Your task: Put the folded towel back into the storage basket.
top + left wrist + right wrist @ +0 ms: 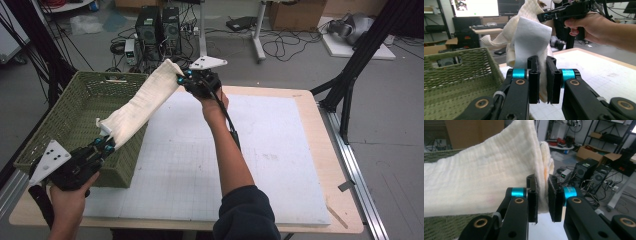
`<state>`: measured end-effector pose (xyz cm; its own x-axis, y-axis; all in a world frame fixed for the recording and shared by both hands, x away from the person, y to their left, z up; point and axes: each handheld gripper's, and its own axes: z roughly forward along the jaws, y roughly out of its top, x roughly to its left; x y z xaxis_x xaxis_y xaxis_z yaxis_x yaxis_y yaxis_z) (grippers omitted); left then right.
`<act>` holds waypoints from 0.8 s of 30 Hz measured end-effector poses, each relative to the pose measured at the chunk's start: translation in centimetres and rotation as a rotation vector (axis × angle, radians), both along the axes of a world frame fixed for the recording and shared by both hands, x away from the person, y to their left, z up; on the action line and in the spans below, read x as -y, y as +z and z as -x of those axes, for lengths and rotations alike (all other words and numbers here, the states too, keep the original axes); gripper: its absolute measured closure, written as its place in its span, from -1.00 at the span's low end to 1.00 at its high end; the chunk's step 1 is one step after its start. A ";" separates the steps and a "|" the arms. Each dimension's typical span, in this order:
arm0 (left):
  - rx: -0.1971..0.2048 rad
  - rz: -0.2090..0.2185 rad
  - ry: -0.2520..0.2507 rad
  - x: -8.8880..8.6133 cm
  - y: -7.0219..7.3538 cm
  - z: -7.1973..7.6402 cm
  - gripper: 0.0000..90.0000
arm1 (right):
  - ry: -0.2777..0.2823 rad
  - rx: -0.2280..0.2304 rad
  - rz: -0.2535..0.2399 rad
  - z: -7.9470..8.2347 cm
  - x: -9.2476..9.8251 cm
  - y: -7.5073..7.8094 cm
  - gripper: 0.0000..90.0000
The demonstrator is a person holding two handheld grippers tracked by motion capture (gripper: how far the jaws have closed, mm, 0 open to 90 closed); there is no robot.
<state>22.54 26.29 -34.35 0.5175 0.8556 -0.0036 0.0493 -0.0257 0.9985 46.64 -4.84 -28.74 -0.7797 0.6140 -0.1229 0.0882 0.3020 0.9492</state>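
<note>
Above the green wicker basket [75, 125], my left gripper [103, 143] and right gripper [186, 80] each pinch the cream cloth [142, 102]; its white label [530, 37] shows no readable writing.

Cream cloth [145, 102] stretched taut above the table

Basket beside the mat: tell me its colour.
The woven basket is olive green, clearest in the high view.
</note>
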 end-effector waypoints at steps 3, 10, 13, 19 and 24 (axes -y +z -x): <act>-0.003 -0.003 0.019 -0.6 -0.1 0.2 0.83 | 0.007 -0.004 0.006 -0.3 -0.9 -0.1 0.79; -0.002 -0.005 0.062 -2.0 0.0 1.2 0.83 | 0.041 -0.015 0.014 -1.1 -4.0 0.1 0.79; 0.000 0.009 0.081 -2.8 0.1 1.6 0.83 | 0.059 -0.008 0.019 -1.5 -5.8 0.4 0.79; -0.004 0.034 0.122 -4.4 0.0 2.3 0.83 | 0.101 -0.014 0.026 -2.0 -9.4 0.7 0.79; -0.009 0.022 0.151 -5.4 -0.1 2.7 0.83 | 0.116 -0.022 0.025 -2.2 -11.0 0.5 0.79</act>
